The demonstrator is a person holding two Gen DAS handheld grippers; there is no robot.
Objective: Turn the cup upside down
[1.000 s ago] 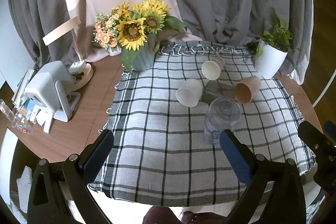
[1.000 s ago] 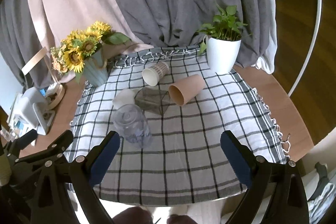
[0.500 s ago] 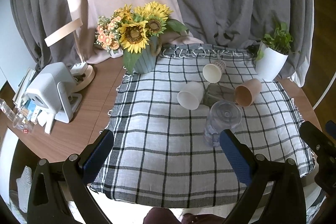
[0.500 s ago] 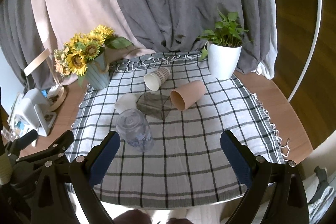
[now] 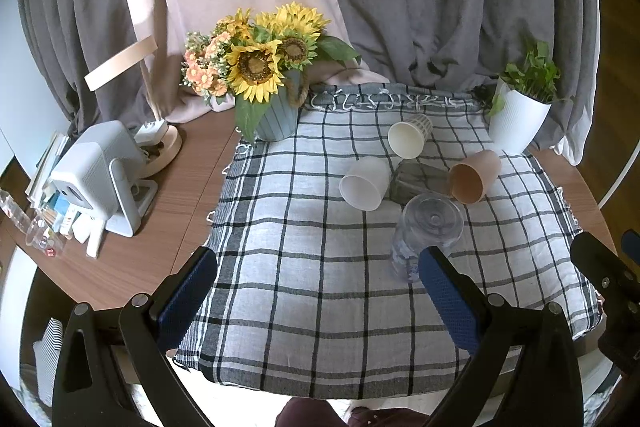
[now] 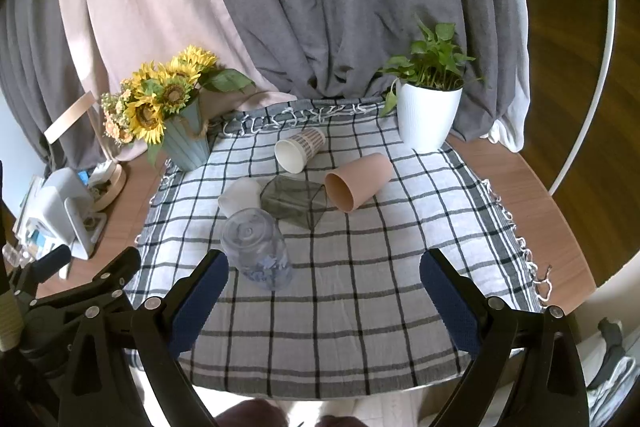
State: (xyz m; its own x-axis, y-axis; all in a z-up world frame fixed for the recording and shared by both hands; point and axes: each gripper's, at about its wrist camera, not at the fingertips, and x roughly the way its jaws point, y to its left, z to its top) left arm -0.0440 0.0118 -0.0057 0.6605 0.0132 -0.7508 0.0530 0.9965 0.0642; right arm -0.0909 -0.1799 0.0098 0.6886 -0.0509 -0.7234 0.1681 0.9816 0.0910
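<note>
A clear plastic cup (image 5: 427,235) (image 6: 257,250) stands upside down on the checked cloth (image 5: 304,279) (image 6: 360,267). Behind it several cups lie on their sides: a white cup (image 5: 365,183) (image 6: 239,195), a smoky glass cup (image 5: 416,178) (image 6: 295,201), a tan cup (image 5: 474,175) (image 6: 357,179) and a patterned paper cup (image 5: 410,135) (image 6: 300,149). My left gripper (image 5: 316,291) is open and empty above the cloth's near edge. My right gripper (image 6: 324,295) is open and empty, to the right of the clear cup.
A sunflower vase (image 5: 276,115) (image 6: 186,139) stands at the cloth's back left. A white potted plant (image 5: 518,119) (image 6: 429,115) stands at the back right. A white device (image 5: 100,175) and a lamp base (image 5: 160,151) sit on the wooden table (image 5: 168,211) at left. Curtains hang behind.
Both grippers have drawn back and risen slightly, so the scene sits a little lower in both views. The cups have not moved.
</note>
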